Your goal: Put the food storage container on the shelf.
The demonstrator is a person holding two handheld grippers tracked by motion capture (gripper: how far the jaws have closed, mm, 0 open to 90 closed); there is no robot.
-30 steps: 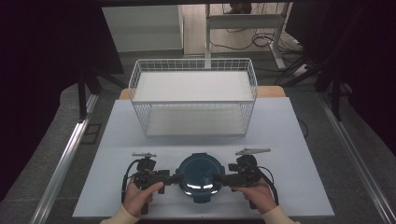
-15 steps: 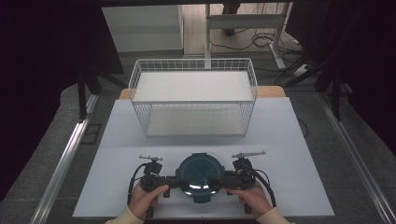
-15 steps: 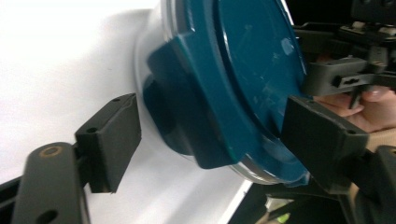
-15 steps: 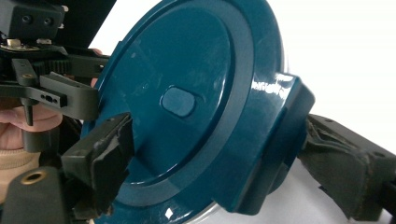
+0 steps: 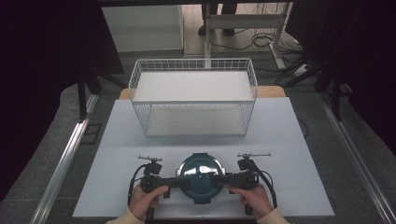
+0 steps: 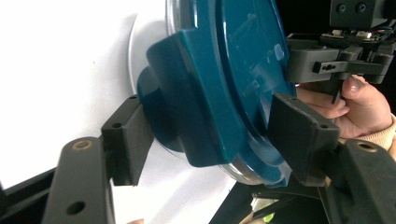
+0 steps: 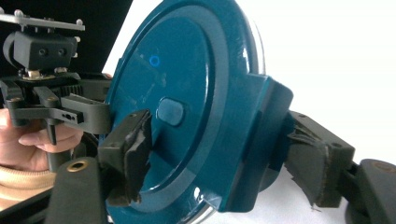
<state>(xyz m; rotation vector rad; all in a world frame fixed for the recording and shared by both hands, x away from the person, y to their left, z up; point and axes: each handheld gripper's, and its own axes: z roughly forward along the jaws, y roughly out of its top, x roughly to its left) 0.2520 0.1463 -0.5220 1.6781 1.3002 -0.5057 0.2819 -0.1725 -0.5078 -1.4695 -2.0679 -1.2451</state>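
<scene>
A: Grippers first, going left to right in the high view. How does the left gripper [image 5: 180, 183] stand?

B: It sits low and left of centre, jaws at the left side of the lid [image 5: 201, 173]. In the left gripper view its jaws have just been closing and bracket the lid's [image 6: 224, 88] side tab. One pad is against the tab's underside, the other lies on the top face by the rim. They look to be touching, a light grip at a fairly wide spread.

A: And the lid?

B: Round, teal, on a clear container, at the bottom centre on the white table [image 5: 299, 140], directly between the two grippers. The wire basket [image 5: 193, 95] stands well apart, toward the upper middle.

A: The right gripper [image 5: 219, 179]?

B: Low and right of centre. In the right gripper view its jaws have just been closing too. They clamp the lid's [image 7: 187, 107] other tab, one pad on the top face, one behind the tab, squeezed narrow.
</scene>
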